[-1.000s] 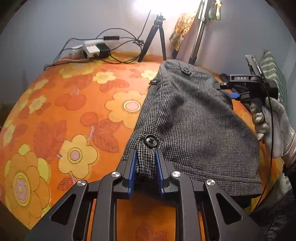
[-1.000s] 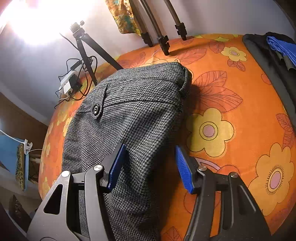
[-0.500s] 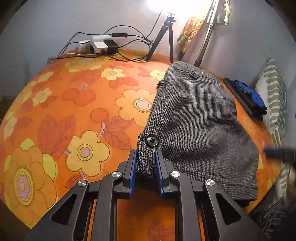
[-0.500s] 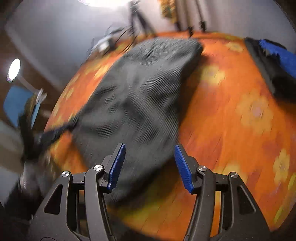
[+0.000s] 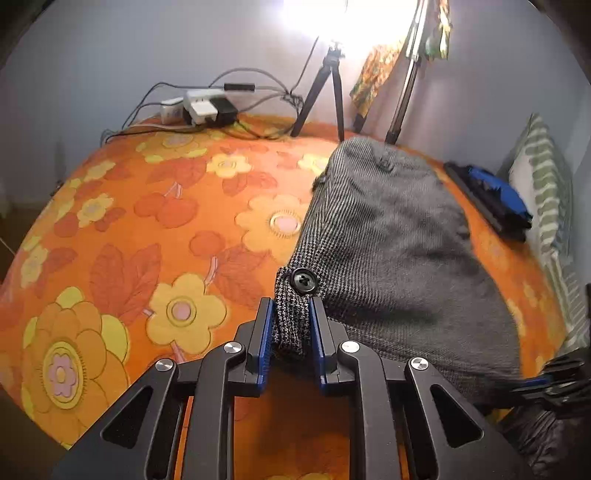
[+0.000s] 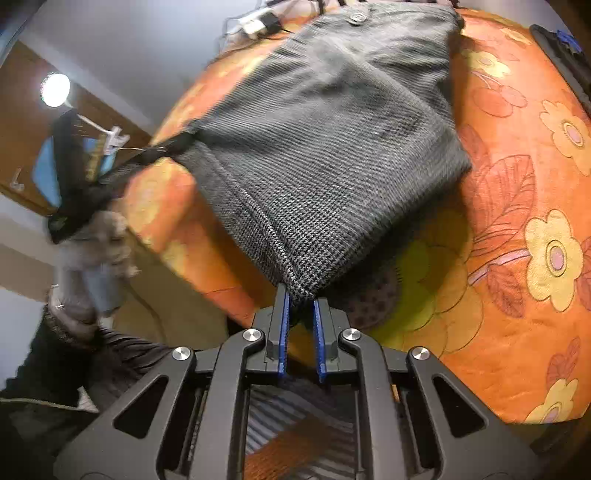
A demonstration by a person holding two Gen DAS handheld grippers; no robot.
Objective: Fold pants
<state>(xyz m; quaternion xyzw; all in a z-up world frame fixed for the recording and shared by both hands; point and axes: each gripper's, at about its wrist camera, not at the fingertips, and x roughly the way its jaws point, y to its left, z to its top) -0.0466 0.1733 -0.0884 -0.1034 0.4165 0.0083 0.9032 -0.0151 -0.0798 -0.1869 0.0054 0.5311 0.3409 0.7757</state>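
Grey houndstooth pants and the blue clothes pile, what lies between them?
Only bare orange floral bedspread separates pants from blue pile, per left wrist view.

Both wrist views close, angled down, sharing the pants (image 5: 391, 251) from opposite corners

Lamp (image 5: 317, 22) glare up top; fisheye warp; left side (image 6: 85, 236) prob. motion-blurred.

Floral orange bedspread (image 5: 155, 236), tripod (image 5: 325, 92), power strip (image 5: 199, 107)
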